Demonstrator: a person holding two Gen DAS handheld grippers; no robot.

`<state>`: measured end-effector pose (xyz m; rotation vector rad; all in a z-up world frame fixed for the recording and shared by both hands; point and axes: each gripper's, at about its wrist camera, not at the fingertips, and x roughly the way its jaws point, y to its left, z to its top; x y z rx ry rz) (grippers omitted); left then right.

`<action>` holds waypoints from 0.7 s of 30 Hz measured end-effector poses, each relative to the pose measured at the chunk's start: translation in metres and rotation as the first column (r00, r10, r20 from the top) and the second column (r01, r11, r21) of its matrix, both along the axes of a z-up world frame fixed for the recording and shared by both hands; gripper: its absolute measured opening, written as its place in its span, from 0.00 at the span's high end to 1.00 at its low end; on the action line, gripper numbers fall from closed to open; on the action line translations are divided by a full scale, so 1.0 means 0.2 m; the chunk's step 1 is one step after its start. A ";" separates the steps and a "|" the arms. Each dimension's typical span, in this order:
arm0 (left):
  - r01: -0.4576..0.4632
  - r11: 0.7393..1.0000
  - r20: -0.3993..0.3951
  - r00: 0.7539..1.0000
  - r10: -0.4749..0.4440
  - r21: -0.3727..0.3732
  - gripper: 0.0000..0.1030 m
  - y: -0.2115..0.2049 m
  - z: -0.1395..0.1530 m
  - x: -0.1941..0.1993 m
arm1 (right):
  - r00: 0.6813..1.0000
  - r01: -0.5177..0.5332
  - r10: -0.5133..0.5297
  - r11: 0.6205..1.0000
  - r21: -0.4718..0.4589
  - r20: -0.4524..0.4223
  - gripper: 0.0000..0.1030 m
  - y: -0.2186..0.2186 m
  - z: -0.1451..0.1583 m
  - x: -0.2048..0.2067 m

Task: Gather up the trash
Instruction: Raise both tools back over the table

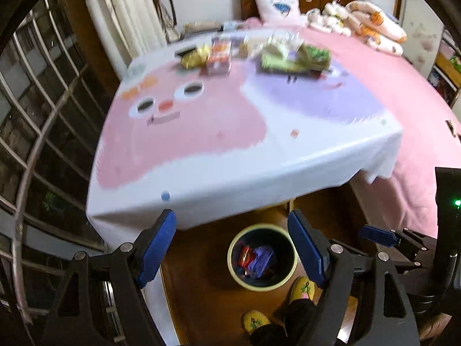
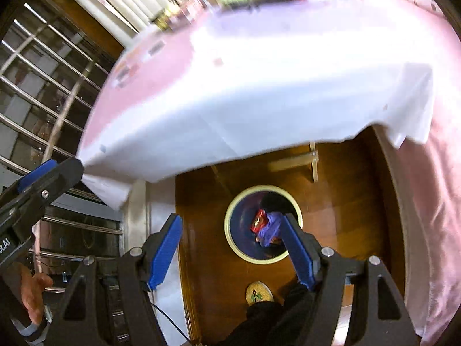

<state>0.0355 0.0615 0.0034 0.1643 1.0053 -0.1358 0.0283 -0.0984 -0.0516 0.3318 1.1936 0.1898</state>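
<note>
Both grippers (image 1: 232,248) (image 2: 233,252) wide above bin (image 1: 233,262).

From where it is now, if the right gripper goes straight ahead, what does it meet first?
Probably the trash bin on the floor: the open right gripper points down at it, nothing showing between. Depth is unclear.

My low table, draped in a white cloth with pink and lilac cartoon faces (image 1: 230,155), carries blurred snack packets and boxes (image 1: 219,54) along its far edge; the brown wooden floor (image 1: 201,288) bears a cream-rimmed dark bin (image 1: 291,271).
</note>
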 end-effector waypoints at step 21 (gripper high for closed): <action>0.049 0.996 0.072 0.996 -0.045 -0.069 0.24 -0.08 0.43 0.24 | 0.926 0.052 0.094 0.927 -0.370 0.366 0.31 -0.11 0.68 0.23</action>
